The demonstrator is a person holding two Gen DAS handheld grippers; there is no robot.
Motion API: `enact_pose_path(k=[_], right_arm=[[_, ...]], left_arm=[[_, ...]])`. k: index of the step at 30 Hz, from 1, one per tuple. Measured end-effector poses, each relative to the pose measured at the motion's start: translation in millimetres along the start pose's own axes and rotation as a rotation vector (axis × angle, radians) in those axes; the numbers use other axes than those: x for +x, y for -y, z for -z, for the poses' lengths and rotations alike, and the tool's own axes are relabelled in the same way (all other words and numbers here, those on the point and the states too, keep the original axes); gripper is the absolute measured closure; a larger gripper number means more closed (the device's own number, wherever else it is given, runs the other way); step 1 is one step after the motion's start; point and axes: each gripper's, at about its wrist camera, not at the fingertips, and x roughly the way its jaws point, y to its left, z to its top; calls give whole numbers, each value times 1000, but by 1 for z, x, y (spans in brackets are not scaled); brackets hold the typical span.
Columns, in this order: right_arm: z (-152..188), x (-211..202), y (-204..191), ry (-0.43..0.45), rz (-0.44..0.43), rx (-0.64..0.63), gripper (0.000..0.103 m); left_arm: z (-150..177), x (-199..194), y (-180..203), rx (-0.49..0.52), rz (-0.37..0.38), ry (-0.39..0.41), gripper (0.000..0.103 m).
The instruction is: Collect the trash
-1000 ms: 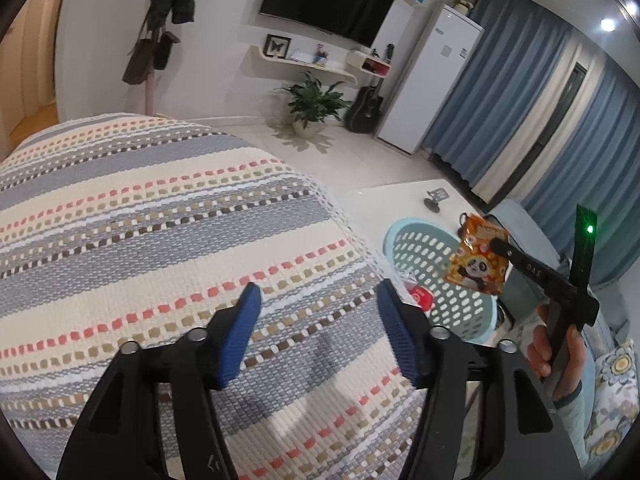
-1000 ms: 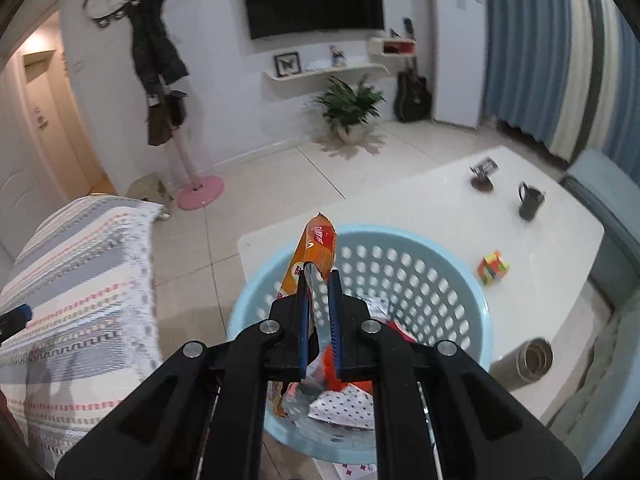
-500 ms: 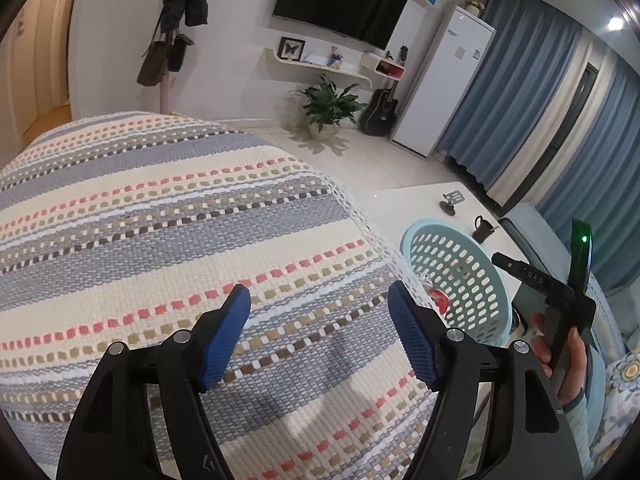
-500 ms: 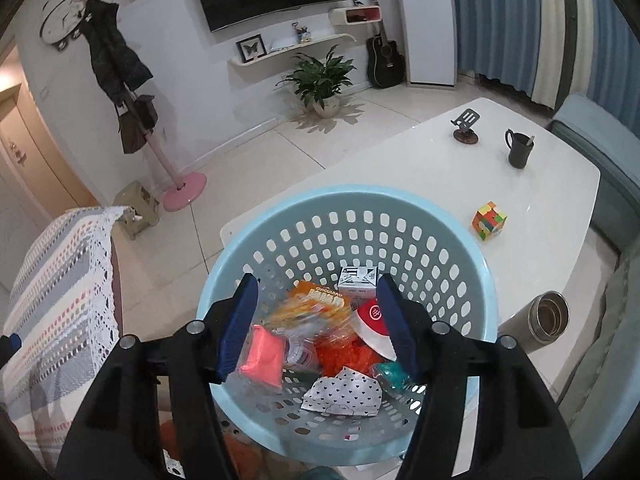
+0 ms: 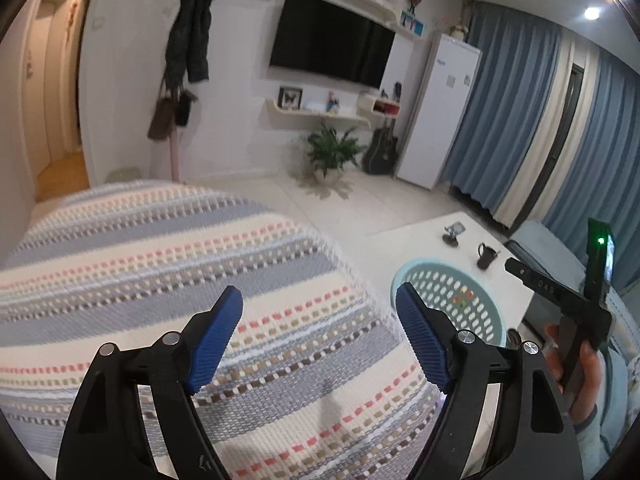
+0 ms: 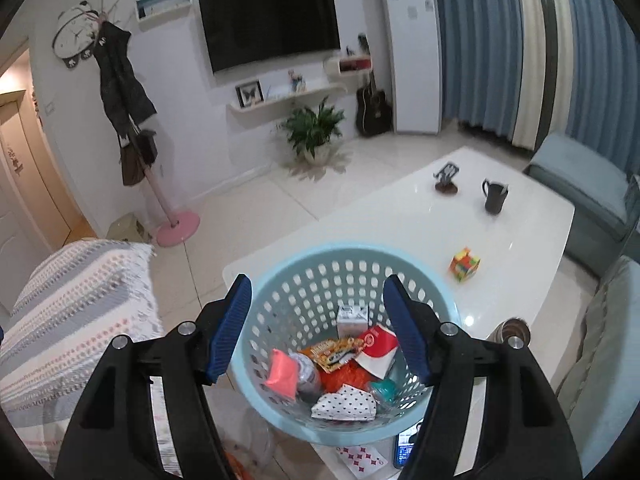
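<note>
A light blue perforated basket (image 6: pixel 320 264) stands on the white table's near corner and also shows in the left wrist view (image 5: pixel 452 280). In it lie an orange snack packet (image 6: pixel 336 354), a pink wrapper (image 6: pixel 282 372), a red and white cup (image 6: pixel 378 348), a small white carton (image 6: pixel 352 318) and a dotted paper (image 6: pixel 344 402). My right gripper (image 6: pixel 318 330) is open and empty above the basket. My left gripper (image 5: pixel 320 338) is open and empty over the striped cover (image 5: pixel 160 248). The right gripper's handle (image 5: pixel 576 308) shows at the right in the left wrist view.
On the white table (image 6: pixel 400 216) are a colour cube (image 6: pixel 465 264), a dark mug (image 6: pixel 495 196), a small stand (image 6: pixel 446 178) and a steel flask (image 6: pixel 514 330). A phone (image 6: pixel 406 446) and playing card (image 6: pixel 360 458) lie by the basket. A blue sofa (image 6: pixel 580 184) stands right.
My right gripper opened and dropped the orange snack packet into the basket, then tilted upward. My left gripper lifted its view off the striped cover toward the room.
</note>
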Motion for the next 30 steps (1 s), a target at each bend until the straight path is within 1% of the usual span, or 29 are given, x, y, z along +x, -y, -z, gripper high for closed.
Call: enact_pose_path(k=[3,5,6,8,12,13,15,18,24,27,30], right_arm=[[1,-22,-20,47,-3,-36,38],[3,-33,-32,72,-2,-62,38],[5,-39,-40,90,6,-80,38],[7,-49,-50,109,21,-98,38],[11,-72,-64,145,11,-111,38],[13,-79,-68,159,17,-123,37],[16,-89,-75,178,42,-152,32],[23,-101,-82,184,34,-164,31],[38,-118,-93,212,55,-198,31],[45,-122,-92,222,66,-201,29],[50,-120,-90,211,70,-194,29]], left_arm=[[-2,-15,11,32,-57,45,20],[-5,-21,25,68,-116,44,18],[-5,-26,34,78,-117,43,18],[-5,-37,45,83,-84,62,17],[-2,-54,58,85,-61,99,14],[-1,-56,60,88,-57,102,14],[3,-60,65,104,-36,93,14],[12,-66,67,116,1,87,14],[27,-73,67,88,3,98,13],[34,-76,65,82,-20,119,13],[36,-77,67,109,-43,130,13]])
